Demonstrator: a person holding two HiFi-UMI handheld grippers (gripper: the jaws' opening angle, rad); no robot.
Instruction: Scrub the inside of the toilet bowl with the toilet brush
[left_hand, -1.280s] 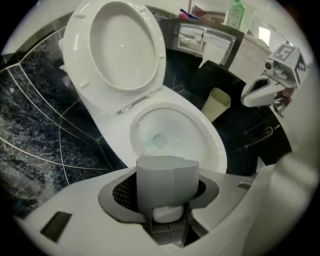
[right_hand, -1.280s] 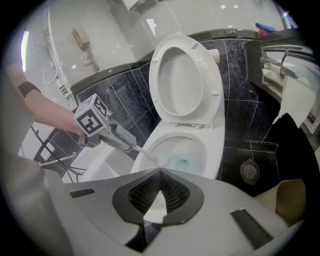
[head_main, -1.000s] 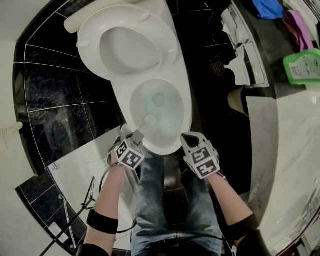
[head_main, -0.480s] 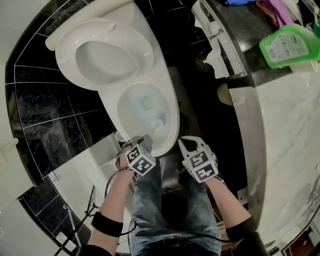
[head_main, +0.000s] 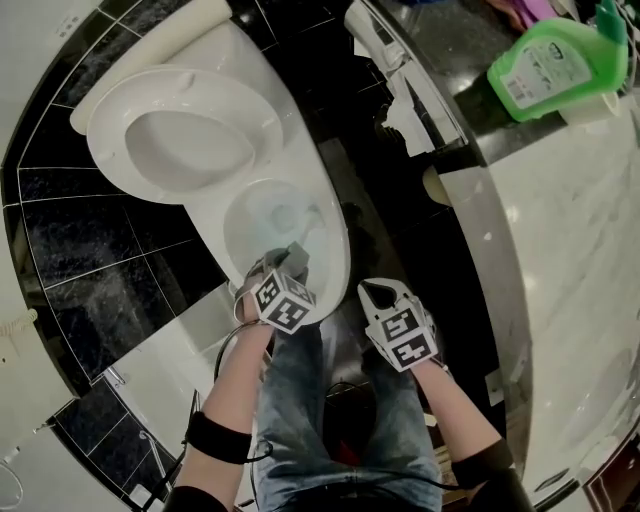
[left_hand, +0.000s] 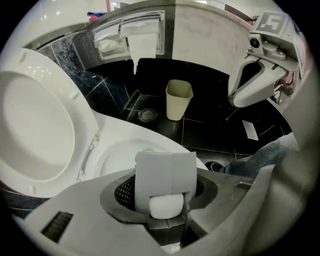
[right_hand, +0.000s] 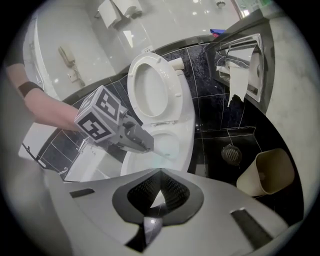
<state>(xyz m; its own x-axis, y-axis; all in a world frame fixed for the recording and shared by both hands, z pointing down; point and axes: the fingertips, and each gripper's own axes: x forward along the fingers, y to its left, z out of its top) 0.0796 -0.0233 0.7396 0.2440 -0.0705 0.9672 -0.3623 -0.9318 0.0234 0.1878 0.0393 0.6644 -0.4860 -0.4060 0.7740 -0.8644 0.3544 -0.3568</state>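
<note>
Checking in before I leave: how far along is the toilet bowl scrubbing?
Done: seat raised, toilet brush clamped in the left claw. In hand: brush reaching into the toilet bowl. Left: rest of the scrub; how clean it is can't be told. The right claw is shut, empty.

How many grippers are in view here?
2. The left gripper is over the toilet bowl, gripping the brush handle; the right gripper is beside the bowl, shut and empty.

1 toilet (head_main: 338, 268), 1 brush (left_hand: 166, 206), 1 bin (left_hand: 178, 100), 1 btl (head_main: 550, 62) (green), 1 floor drain (left_hand: 147, 115), 2 grippers (head_main: 296, 256) (head_main: 378, 292)
</note>
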